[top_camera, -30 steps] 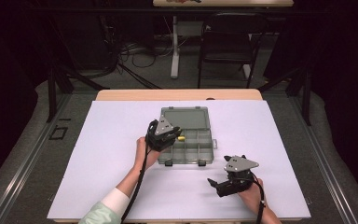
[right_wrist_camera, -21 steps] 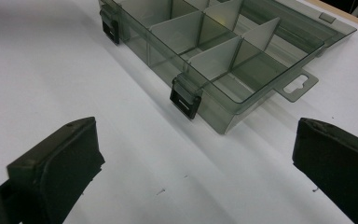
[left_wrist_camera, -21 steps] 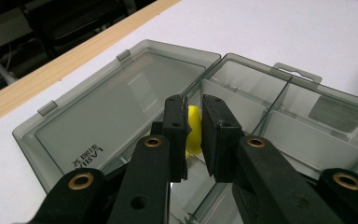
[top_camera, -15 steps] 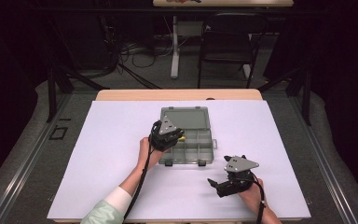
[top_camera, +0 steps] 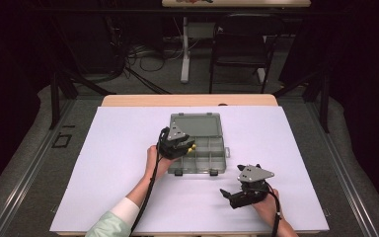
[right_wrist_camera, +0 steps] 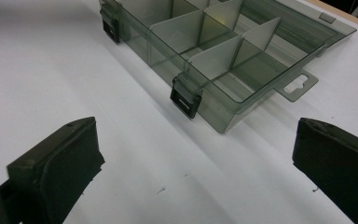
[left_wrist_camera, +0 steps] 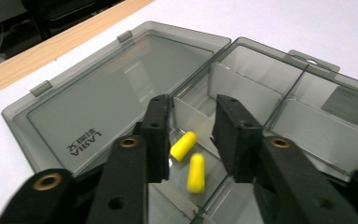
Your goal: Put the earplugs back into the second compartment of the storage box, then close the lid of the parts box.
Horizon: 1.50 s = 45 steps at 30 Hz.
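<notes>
Yellow foam earplugs (left_wrist_camera: 189, 161) dropped into smoky clear plastic organiser box (top_camera: 212, 148); left hand-held gripper (left_wrist_camera: 193, 140) just opening, released above. Right hand-held gripper (right_wrist_camera: 193, 172) spread wide, idle on white surface (top_camera: 103, 163).

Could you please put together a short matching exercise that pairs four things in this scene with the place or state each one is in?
Things:
1. yellow earplugs
2. box lid
3. right claw
4. left claw

Places or states:
A. swung fully open, lying flat on the white table cover
B. loose in a compartment at the left end of the organizer box
C. above the box, jaws apart with nothing clamped, having just been opening
D. on the table in front of the box, jaws wide apart and empty

Pairs: 1-B, 2-A, 3-D, 4-C
</notes>
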Motion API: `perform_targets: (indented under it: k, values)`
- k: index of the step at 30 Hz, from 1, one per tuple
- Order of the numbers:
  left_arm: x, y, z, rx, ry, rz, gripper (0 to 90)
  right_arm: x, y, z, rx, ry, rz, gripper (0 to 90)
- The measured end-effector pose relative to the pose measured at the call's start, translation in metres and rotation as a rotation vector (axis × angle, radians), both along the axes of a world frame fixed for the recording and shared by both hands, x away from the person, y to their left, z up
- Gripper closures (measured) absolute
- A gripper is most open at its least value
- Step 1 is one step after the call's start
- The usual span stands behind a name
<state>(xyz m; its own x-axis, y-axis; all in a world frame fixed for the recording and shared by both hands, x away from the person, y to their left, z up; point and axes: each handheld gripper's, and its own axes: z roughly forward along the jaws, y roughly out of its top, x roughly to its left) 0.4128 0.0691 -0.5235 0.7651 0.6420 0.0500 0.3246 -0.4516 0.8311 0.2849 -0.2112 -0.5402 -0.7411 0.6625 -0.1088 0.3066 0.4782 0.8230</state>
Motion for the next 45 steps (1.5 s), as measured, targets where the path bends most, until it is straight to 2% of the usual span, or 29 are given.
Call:
perform_targets:
  k: [3,4,5,13,14,16,17,26,29,36,41,45]
  values:
    - [0.000,0.002,0.001,-0.001,0.003,0.009,57.2,0.000,-0.001,0.000,-0.001,-0.003,0.001,0.2]
    - [-0.001,0.003,0.002,0.002,0.003,0.013,49.7,0.000,0.000,0.001,-0.001,-0.004,0.001,0.2]
    - [-0.001,0.003,0.003,0.005,0.006,0.019,49.7,0.000,0.000,0.001,-0.001,-0.004,0.001,0.2]
    - [-0.006,0.013,0.011,-0.012,0.013,0.016,24.5,0.000,-0.001,0.001,0.003,-0.005,0.000,0.2]
    - [-0.008,0.014,0.012,-0.004,0.007,0.014,24.5,0.000,-0.001,0.001,0.005,-0.005,0.000,0.2]
    - [-0.010,0.015,0.013,0.006,0.005,0.011,19.0,0.000,-0.001,0.002,0.000,-0.009,0.000,0.2]
    - [-0.013,0.017,0.014,0.024,0.002,0.009,17.6,-0.001,-0.001,0.002,0.001,-0.008,0.000,0.2]
    - [-0.018,0.021,0.014,0.054,0.011,0.013,11.1,-0.001,0.000,0.003,0.001,-0.009,0.002,0.2]
    - [-0.020,0.020,0.013,0.080,0.011,0.006,8.5,-0.001,0.001,0.003,-0.001,-0.014,0.007,0.2]
    - [-0.020,0.014,0.005,0.127,0.040,0.001,0.7,0.000,0.000,0.002,0.003,-0.011,0.007,0.2]
    - [-0.019,0.012,0.001,0.144,0.050,-0.003,2.5,-0.001,0.001,0.002,-0.002,-0.012,0.009,0.2]
    - [-0.021,0.009,-0.002,0.159,0.045,-0.011,14.7,0.000,0.001,0.001,0.001,-0.006,0.010,0.2]
